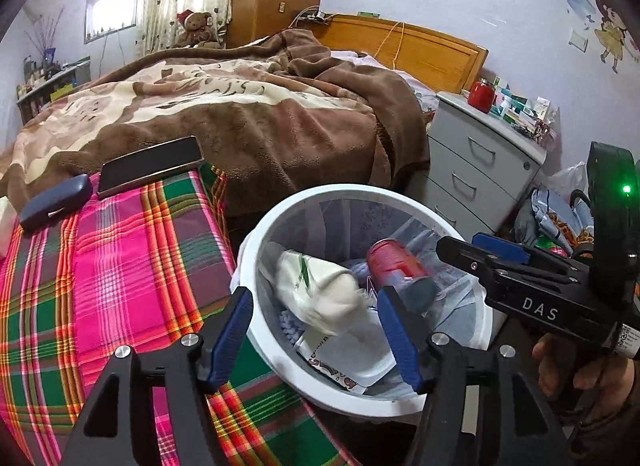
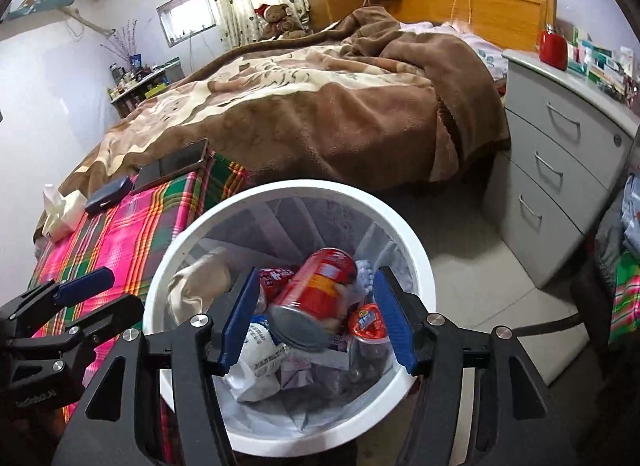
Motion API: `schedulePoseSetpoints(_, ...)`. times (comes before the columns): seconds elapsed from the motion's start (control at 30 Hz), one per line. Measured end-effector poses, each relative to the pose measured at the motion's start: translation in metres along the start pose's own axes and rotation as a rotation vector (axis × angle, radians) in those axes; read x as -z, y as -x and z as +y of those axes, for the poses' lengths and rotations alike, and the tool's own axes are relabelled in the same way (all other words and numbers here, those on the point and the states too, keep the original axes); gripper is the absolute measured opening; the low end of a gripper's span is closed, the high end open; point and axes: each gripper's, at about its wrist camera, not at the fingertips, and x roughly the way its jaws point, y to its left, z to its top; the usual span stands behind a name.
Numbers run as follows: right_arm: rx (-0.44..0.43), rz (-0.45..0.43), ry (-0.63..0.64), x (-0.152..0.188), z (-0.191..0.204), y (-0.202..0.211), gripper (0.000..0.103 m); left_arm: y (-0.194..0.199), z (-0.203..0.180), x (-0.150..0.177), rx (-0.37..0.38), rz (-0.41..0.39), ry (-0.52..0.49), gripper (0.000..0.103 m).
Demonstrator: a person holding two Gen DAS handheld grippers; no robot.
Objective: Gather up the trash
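Trash fills a white bin (image 2: pixel 420 266) standing on the floor between a plaid-covered surface (image 1: pixel 120 266) on the left and grey drawers (image 2: pixel 560 169) on the right. Left gripper (image 1: pixel 316 334) hangs spread and empty over a crumpled white wrapper (image 1: pixel 320 290). Right gripper (image 2: pixel 316 322), also spread and empty, hangs over a red can (image 2: pixel 316 294) lying tilted inside.

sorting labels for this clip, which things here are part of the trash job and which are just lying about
Part of the job:
- white bin
- red can in the bin
- crumpled white wrapper in the bin
- left gripper, open over the bin
- right gripper, open over the bin

Just lying about:
- phone on the plaid cloth
- dark case
- teddy bear
- grey drawers
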Motion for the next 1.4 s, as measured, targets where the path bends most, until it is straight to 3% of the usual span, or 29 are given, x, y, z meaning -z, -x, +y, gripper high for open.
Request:
schedulePoseSetpoints(0.17, -0.004, -0.019, 0.004, 0.001, 0.007, 0.009, 0.061, 0.015, 0.004, 0.003, 0.013, -0.021, 0.019, 0.069)
schedulePoseSetpoints(0.47, 0.001, -0.052, 0.019, 0.012, 0.028, 0.024, 0.061, 0.051, 0.017, 0.019, -0.036, -0.069, 0.052, 0.069)
schedulePoseSetpoints(1.0, -0.058, -0.141, 0.066, 0.049, 0.077, 0.057, 0.061, 0.121, 0.049, 0.081, -0.229, -0.158, 0.122, 0.069)
schedulePoseSetpoints(1.4, -0.069, -0.174, 0.097, 0.073, 0.096, 0.069, 0.061, 0.152, 0.051, 0.112, -0.303, -0.217, 0.136, 0.069)
